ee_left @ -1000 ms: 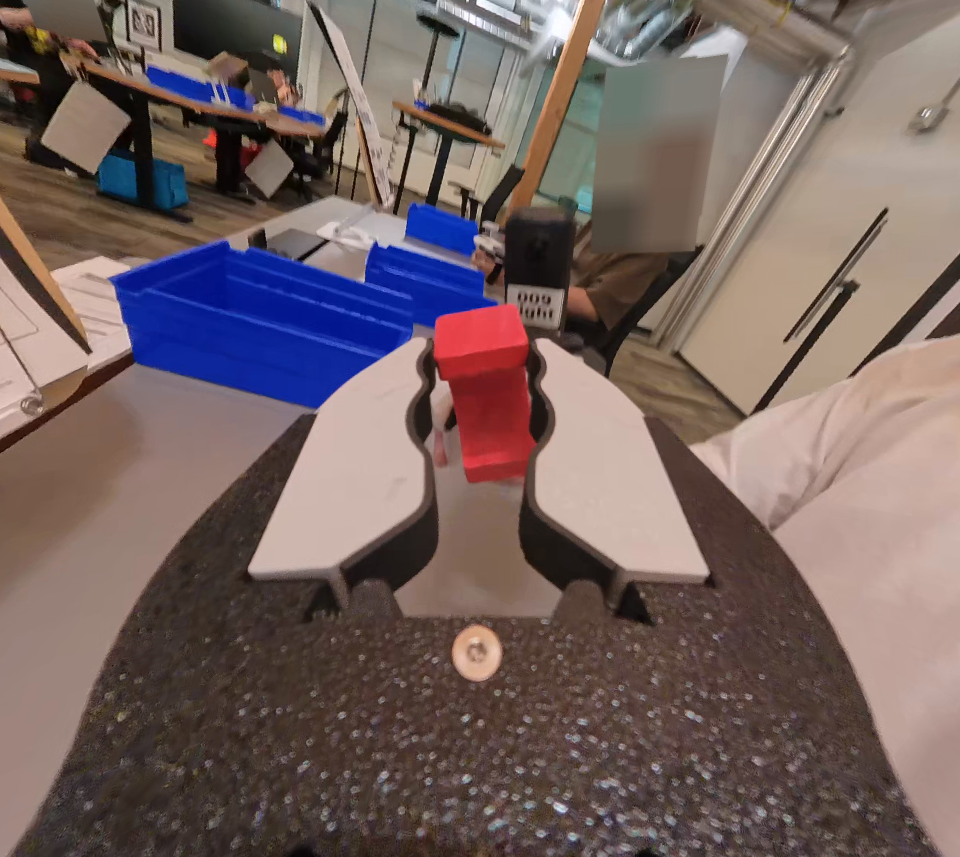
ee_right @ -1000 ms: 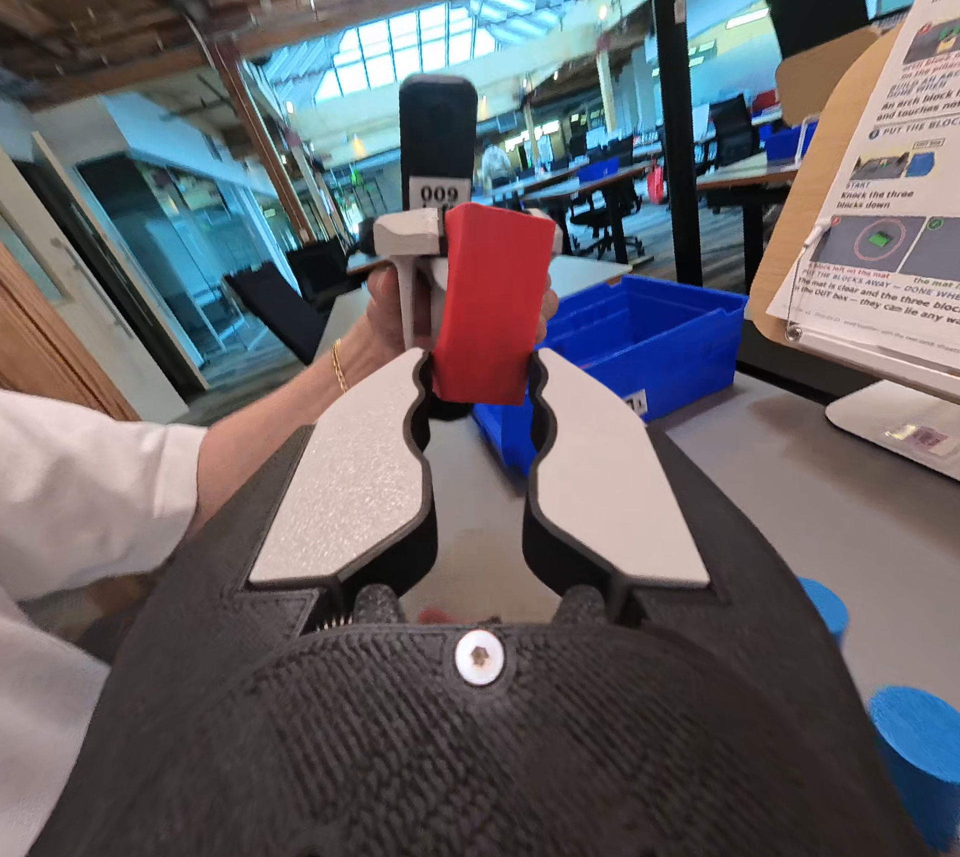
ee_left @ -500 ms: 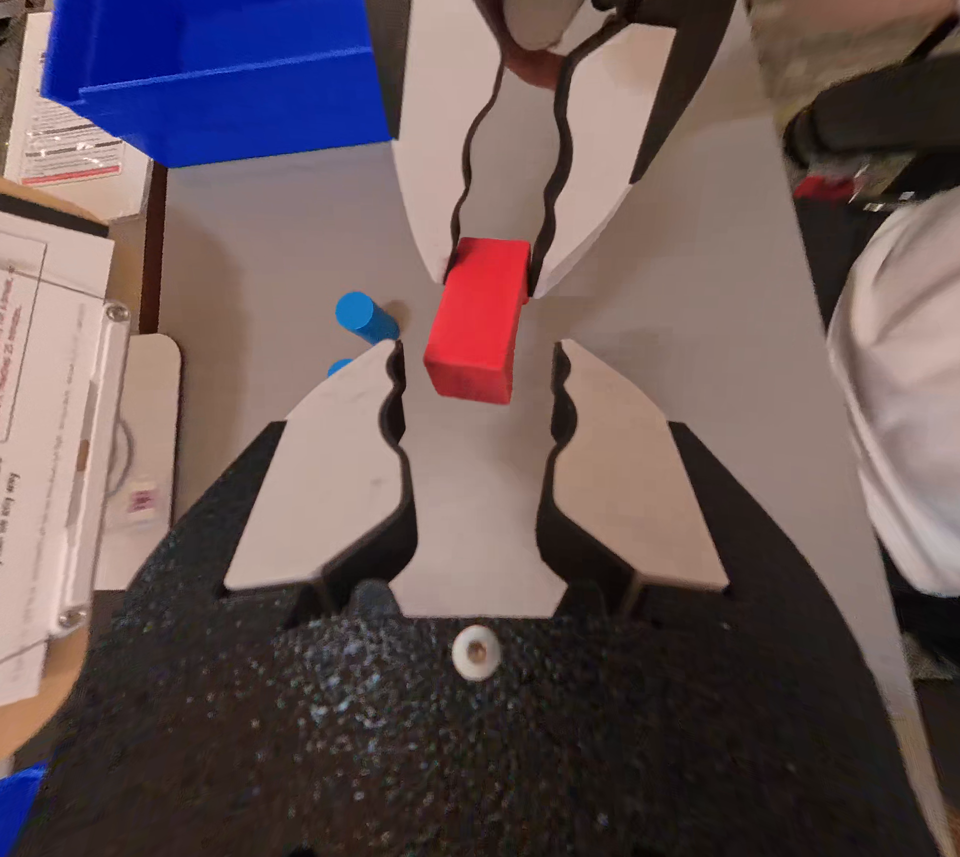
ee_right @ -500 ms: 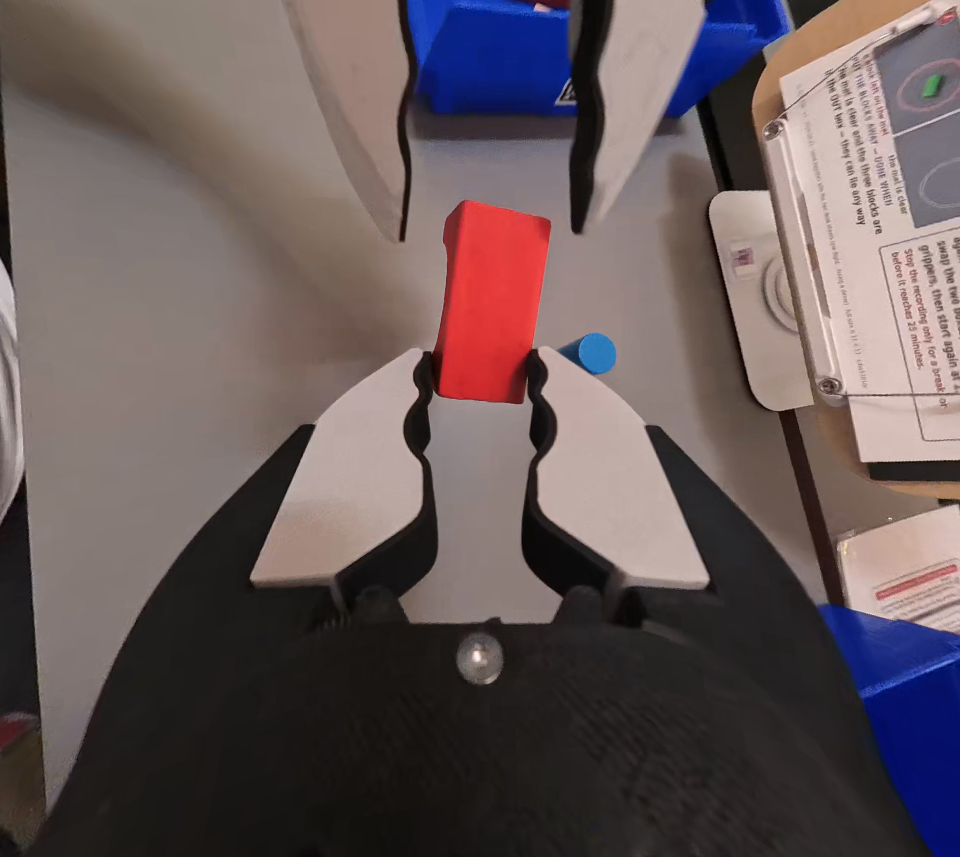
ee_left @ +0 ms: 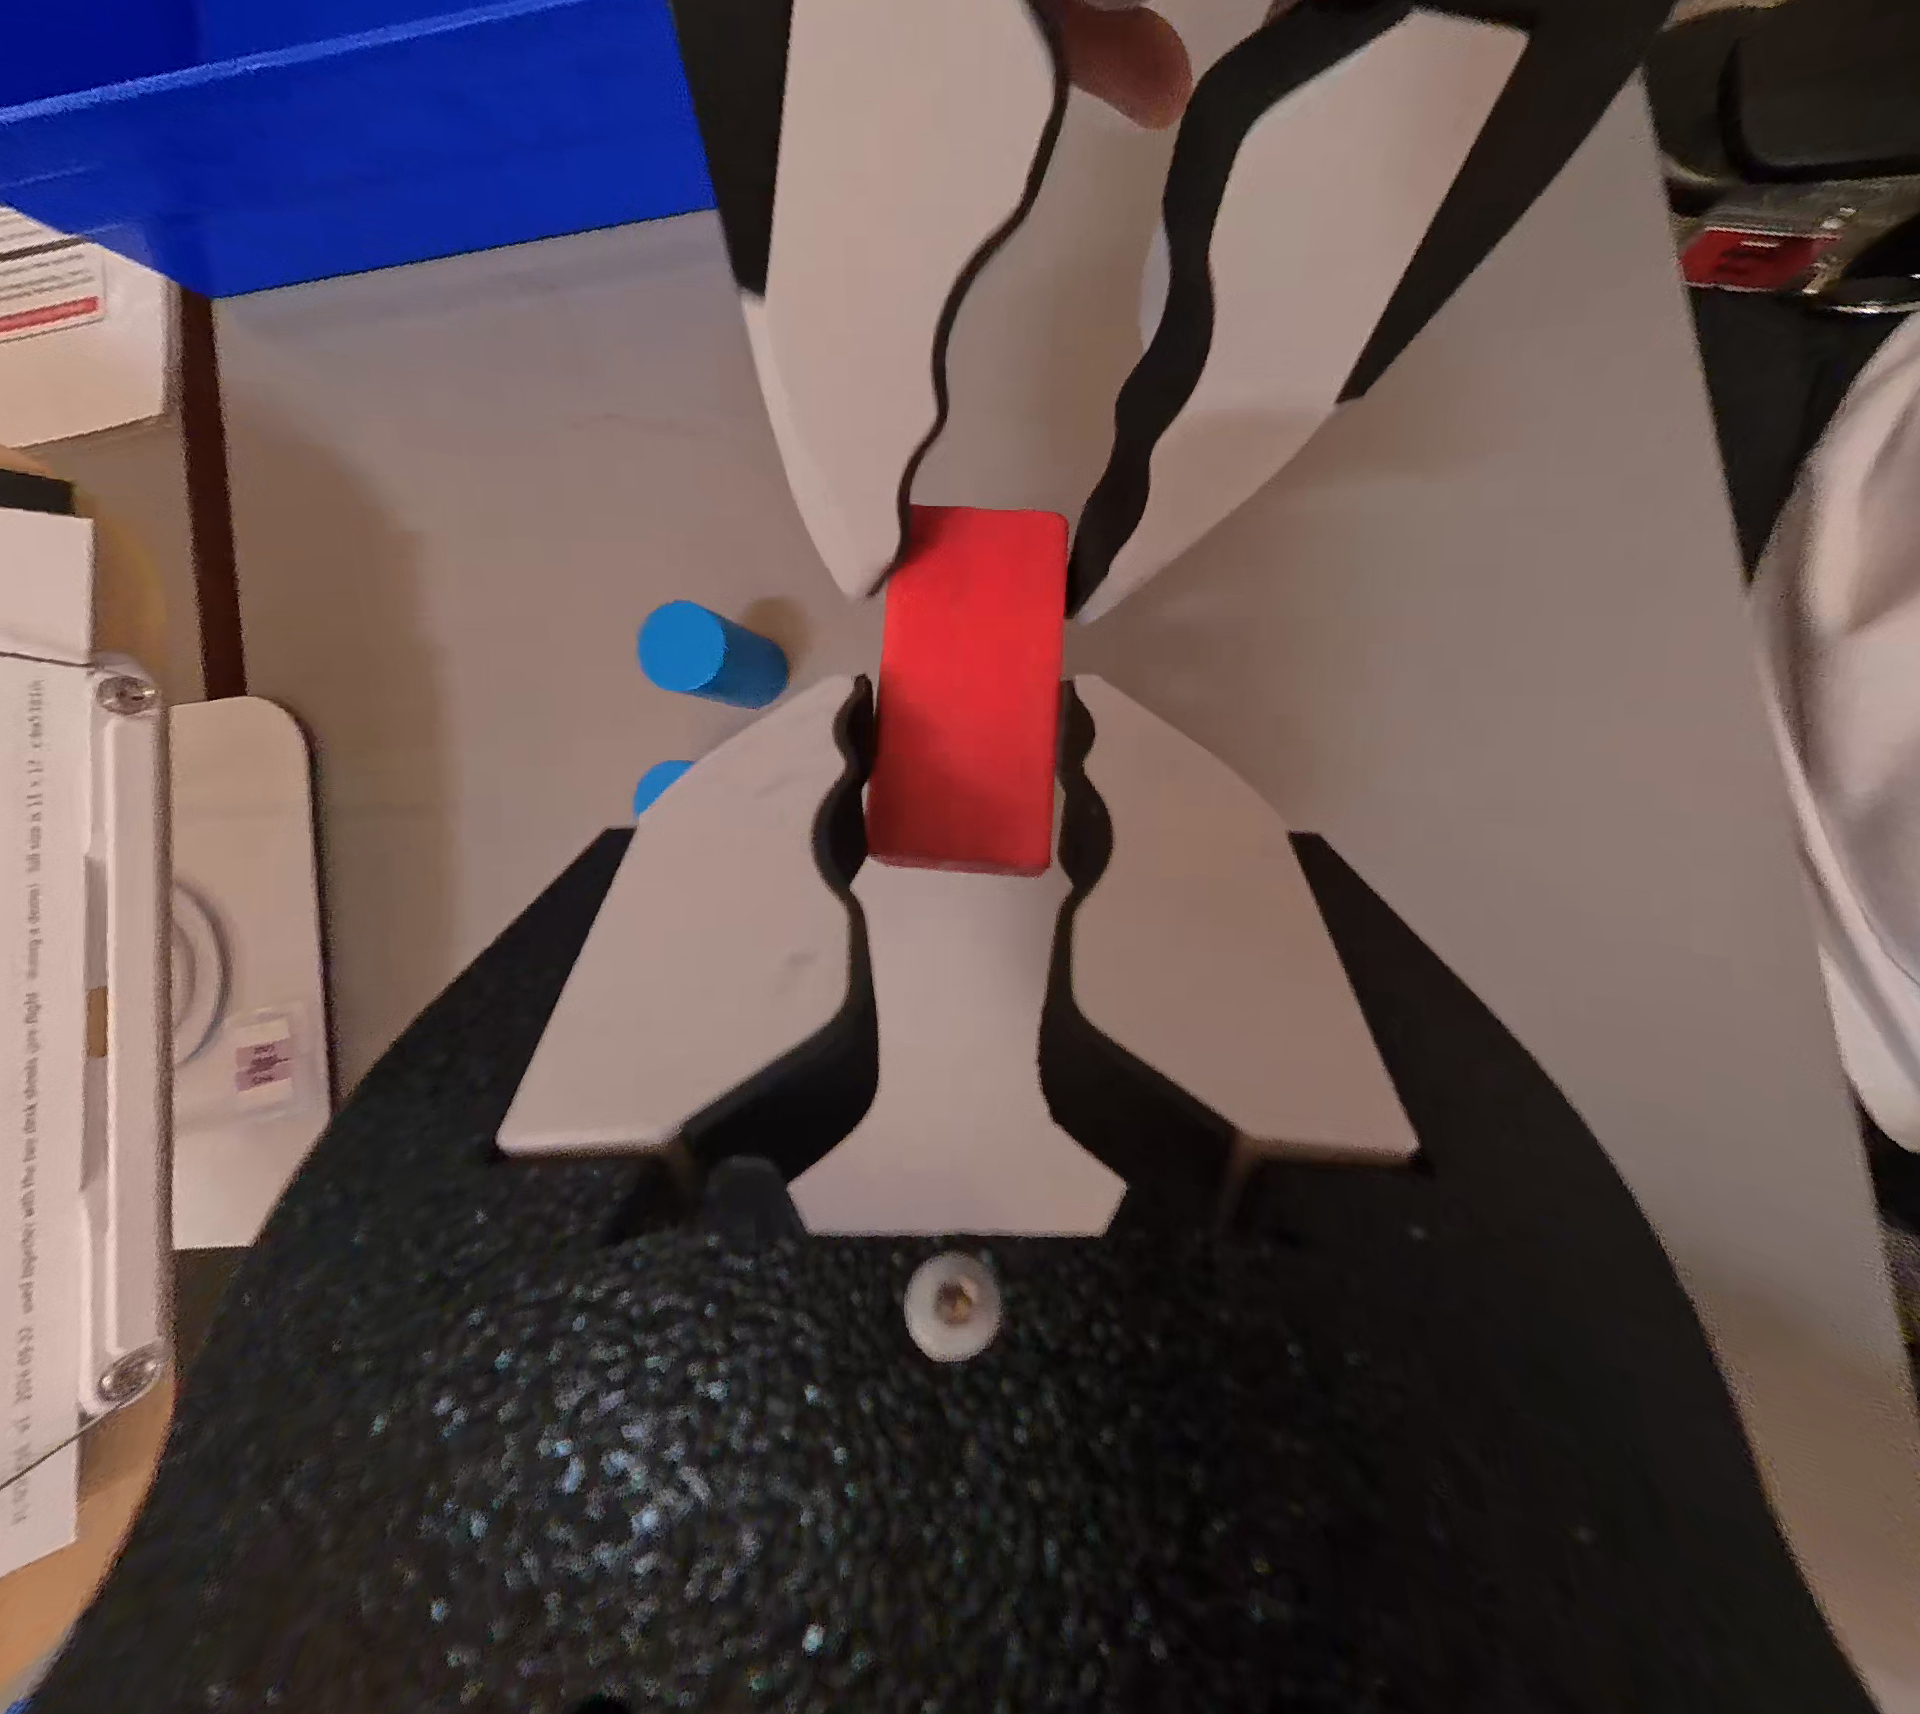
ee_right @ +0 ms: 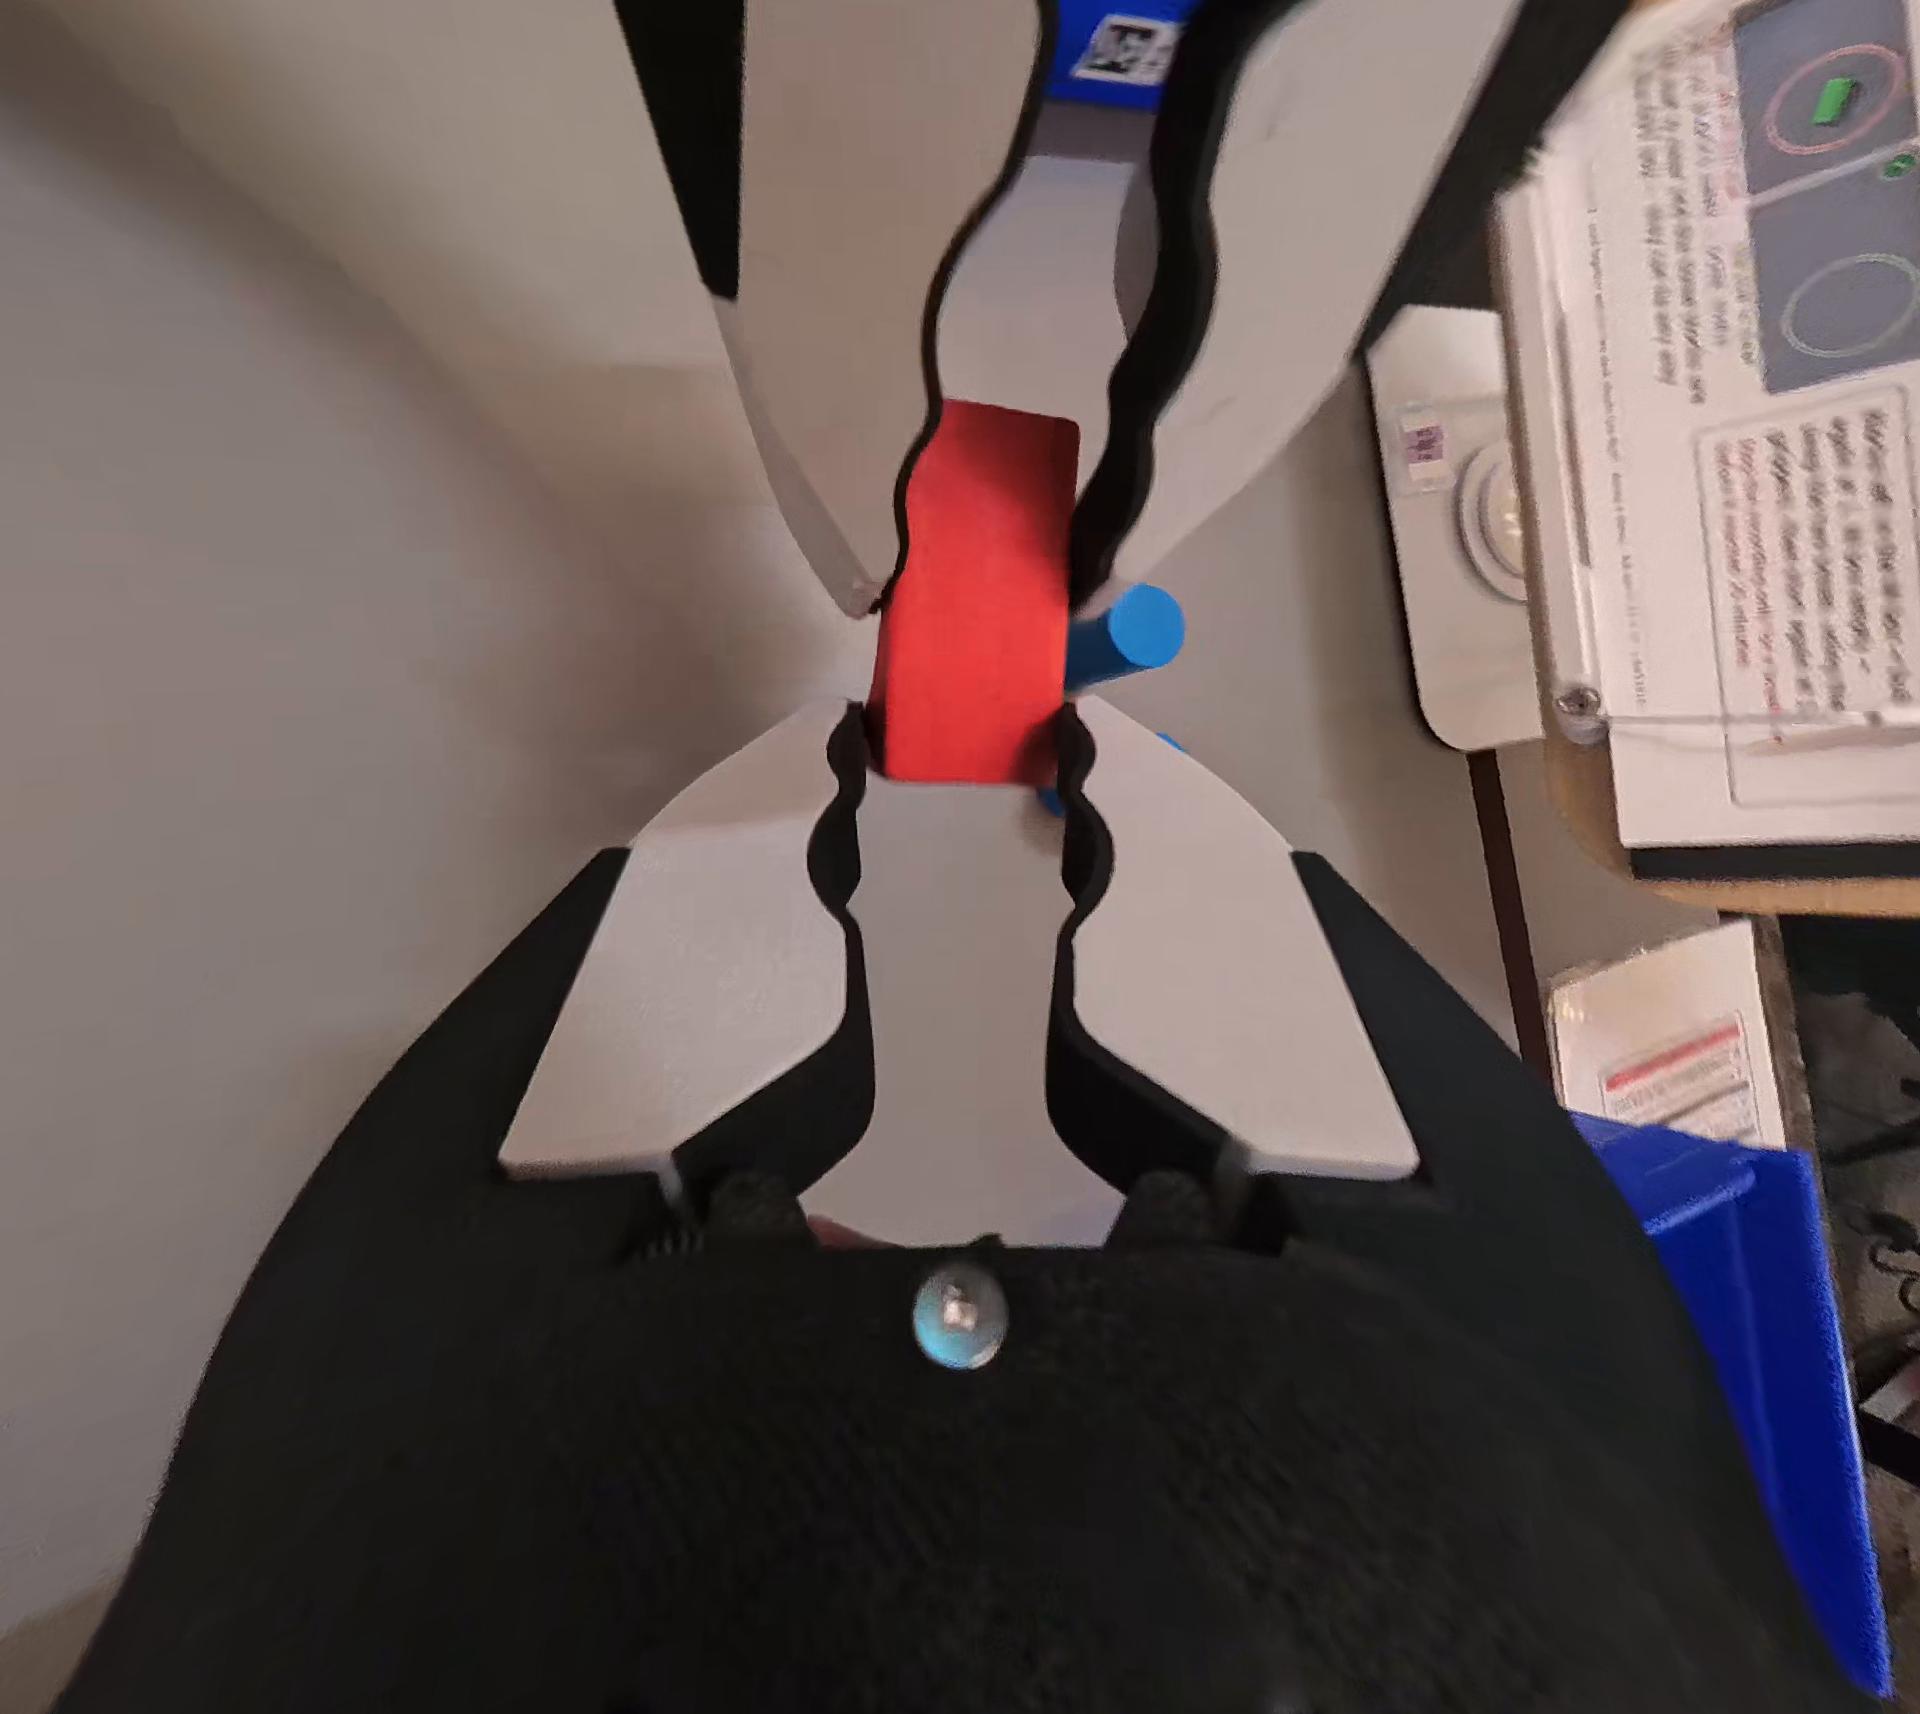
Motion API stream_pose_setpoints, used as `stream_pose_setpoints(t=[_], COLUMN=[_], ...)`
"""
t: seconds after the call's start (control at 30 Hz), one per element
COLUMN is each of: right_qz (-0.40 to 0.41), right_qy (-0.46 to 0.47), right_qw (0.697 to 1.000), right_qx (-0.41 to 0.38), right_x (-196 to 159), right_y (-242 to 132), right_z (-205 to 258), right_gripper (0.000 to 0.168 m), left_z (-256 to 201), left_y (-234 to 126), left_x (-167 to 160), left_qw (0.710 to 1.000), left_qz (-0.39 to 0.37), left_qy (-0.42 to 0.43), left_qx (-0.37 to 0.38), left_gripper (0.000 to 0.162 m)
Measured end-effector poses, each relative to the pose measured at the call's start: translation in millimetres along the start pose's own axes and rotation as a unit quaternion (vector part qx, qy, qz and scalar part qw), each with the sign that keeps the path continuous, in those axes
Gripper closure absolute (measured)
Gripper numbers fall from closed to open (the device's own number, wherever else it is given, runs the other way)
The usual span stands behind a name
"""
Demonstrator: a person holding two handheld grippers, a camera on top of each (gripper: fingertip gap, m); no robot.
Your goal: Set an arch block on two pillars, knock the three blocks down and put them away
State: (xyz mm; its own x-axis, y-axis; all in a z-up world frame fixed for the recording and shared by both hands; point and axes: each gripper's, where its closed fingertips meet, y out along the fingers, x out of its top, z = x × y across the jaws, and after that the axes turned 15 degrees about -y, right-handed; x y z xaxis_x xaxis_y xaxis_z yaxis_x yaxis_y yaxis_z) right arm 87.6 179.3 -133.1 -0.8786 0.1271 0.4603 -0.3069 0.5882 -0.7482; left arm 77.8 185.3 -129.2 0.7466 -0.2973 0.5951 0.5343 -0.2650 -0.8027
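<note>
A red rectangular block (ee_left: pixel 966 698) hangs above the grey table (ee_left: pixel 468 521), gripped at both ends. My left gripper (ee_left: pixel 966 714) is shut on its near end. My right gripper (ee_left: pixel 977 594) reaches in from the top of the left wrist view and is shut on the far end. In the right wrist view my right gripper (ee_right: pixel 961 729) holds the block (ee_right: pixel 977 604) from below, and the left gripper (ee_right: pixel 977 594) holds it from above. A blue cylinder (ee_left: pixel 707 656) lies on the table just beside the block; it also shows in the right wrist view (ee_right: pixel 1132 636).
A second blue cylinder (ee_left: pixel 660 786) peeks out beside my left finger. A blue bin (ee_left: pixel 364 106) stands at the table's far end, another (ee_right: pixel 1766 1352) at the near right. An instruction sheet on a stand (ee_right: pixel 1766 417) sits at the table's edge. A white sleeve (ee_left: pixel 1849 729) is at right. Left and right tips are no more than a few centimetres apart. The blue cylinder (ee_left: pixel 707 656) is about equally far from each gripper, around 12 cm.
The left gripper was open short of the block half a second ago; it has moved in and shut on the block's free end. The right gripper still holds its end.
</note>
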Motion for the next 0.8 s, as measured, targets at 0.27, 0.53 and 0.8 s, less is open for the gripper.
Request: stream_pose_setpoints(t=[0.27,0.53,0.8], right_qz=[-0.165,-0.268,-0.315], right_qy=[0.196,0.288,0.333], right_qw=[0.964,0.91,0.878], right_qx=[-0.074,-0.128,-0.137], right_x=[-31.8,-46.9,-56.9], right_y=[-20.3,-24.1,-28.8], right_z=[-2.2,23.8,37.6], right_gripper=[0.095,0.091,0.09], left_z=[52.9,93.4,104.5], left_y=[11.1,50.2,71.9], left_x=[0.8,-3.5,-13.5], left_qw=[0.997,0.994,0.994], left_qz=[-0.062,-0.09,-0.081], left_qy=[-0.026,-0.061,-0.068], left_qx=[0.025,0.001,-0.007], left_gripper=[0.129,0.129,0.129])
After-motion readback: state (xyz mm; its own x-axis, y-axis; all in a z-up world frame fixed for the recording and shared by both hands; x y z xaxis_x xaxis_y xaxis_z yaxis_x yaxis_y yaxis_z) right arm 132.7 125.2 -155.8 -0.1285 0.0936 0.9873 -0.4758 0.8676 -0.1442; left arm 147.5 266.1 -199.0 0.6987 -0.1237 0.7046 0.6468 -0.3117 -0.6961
